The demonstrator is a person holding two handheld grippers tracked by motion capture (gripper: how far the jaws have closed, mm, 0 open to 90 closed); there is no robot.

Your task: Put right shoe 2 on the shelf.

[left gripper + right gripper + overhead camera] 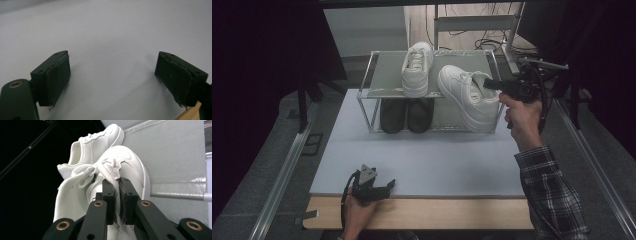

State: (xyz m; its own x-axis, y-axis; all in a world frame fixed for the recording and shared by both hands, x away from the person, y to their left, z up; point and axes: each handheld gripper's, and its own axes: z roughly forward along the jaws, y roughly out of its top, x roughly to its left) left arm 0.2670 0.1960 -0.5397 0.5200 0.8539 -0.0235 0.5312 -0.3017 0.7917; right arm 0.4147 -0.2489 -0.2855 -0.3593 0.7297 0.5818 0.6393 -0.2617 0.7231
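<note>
**Right hand-held gripper pinches a white sneaker at the shoe rack**

Right hand-held gripper [118, 202] has its jaws pressed nearly together on the tongue and lace of the white sneaker [467, 95], which tilts over the top shelf's front edge at 3 o'clock on the shoe rack [374, 92]. That sneaker is smooth, leather-like, with a thick pale sole, flat woven laces and a mesh-textured lining; its heel is cut off in the right gripper view. A second white sneaker [417, 67] lies flat on the grey shelf at 12 o'clock. Beneath, a pair of dark shoes [406, 115] sits in shadow, its details hard to make out. The rack has thin metal bars. Left hand-held gripper [112, 80] rests at 7 o'clock on the pale matte counter [427, 160], jaws spread wide, nothing between them.
</note>
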